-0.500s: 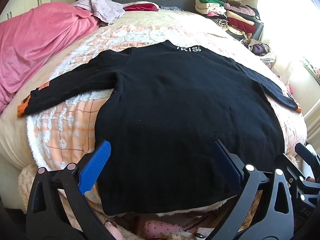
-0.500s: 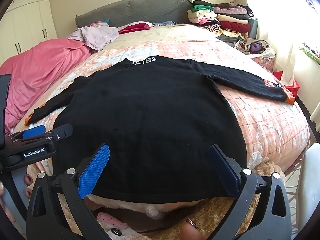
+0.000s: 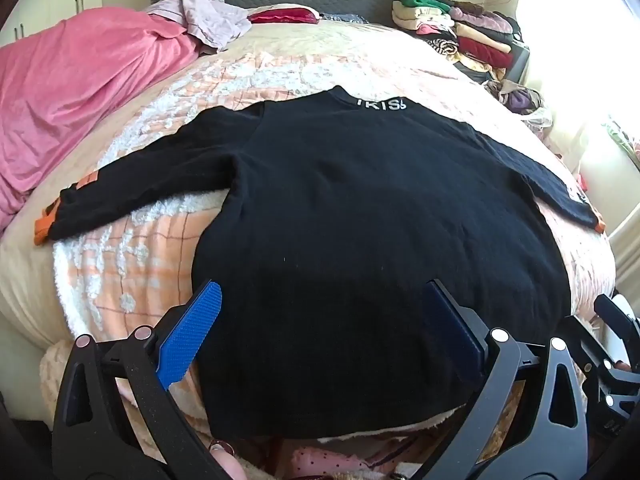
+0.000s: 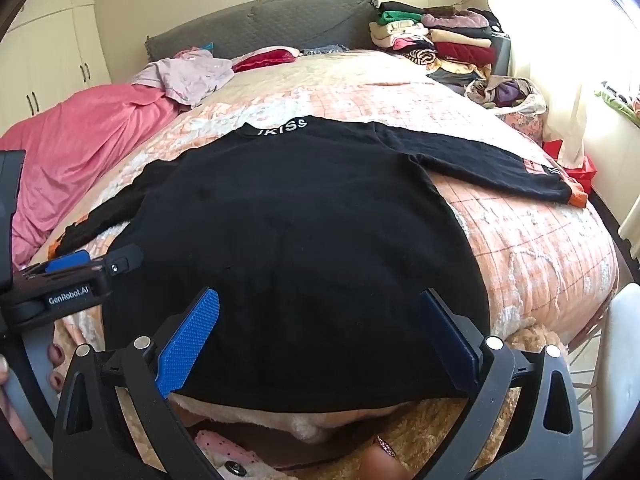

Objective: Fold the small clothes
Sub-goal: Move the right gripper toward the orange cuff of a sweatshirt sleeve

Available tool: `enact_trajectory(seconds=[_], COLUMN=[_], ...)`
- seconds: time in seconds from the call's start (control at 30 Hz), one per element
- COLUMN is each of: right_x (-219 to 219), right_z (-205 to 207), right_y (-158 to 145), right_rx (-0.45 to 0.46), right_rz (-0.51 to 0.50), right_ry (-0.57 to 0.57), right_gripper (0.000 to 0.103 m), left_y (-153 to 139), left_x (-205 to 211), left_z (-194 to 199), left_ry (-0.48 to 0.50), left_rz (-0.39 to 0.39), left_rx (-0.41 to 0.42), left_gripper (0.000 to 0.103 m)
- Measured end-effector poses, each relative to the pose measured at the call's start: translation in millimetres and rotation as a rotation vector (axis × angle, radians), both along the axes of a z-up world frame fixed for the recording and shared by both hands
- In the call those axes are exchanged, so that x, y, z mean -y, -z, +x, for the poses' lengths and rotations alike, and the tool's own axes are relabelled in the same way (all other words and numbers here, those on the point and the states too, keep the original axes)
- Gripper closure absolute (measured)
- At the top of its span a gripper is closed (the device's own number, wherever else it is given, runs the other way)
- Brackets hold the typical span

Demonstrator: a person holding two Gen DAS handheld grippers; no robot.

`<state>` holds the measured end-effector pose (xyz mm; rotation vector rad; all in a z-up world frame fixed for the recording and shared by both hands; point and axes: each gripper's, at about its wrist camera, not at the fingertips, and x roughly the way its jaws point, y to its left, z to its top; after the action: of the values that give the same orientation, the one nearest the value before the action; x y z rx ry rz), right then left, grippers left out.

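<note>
Sweater [image 3: 360, 240]: black, spread flat on the bed [image 3: 280, 64], sleeves out to left and right.
Axis: collar at the far end, hem at the near edge.
Left gripper [image 3: 320, 332]: fingers released, spread wide over the hem, nothing grasped.
Right gripper [image 4: 320, 332]: likewise released above the hem.
Containers: none seen; folded clothes stack [image 4: 440, 36] at far right.
</note>
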<state>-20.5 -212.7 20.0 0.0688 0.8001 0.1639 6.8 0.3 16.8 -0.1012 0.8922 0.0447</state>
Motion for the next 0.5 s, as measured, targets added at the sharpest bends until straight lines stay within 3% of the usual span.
enact_trajectory(seconds=[0.5], right_x=[-0.1], right_z=[40.0], right_y=[-8.7], right_rx=[-0.015], right_rz=[-0.001], right_ry=[0.008], right_gripper=[0.004], left_y=[-5.7], left_x=[-1.1], left_z=[31.9], left_ry=[0.001], left_rz=[-0.002], left_rx=[-0.017], left_gripper=[0.008])
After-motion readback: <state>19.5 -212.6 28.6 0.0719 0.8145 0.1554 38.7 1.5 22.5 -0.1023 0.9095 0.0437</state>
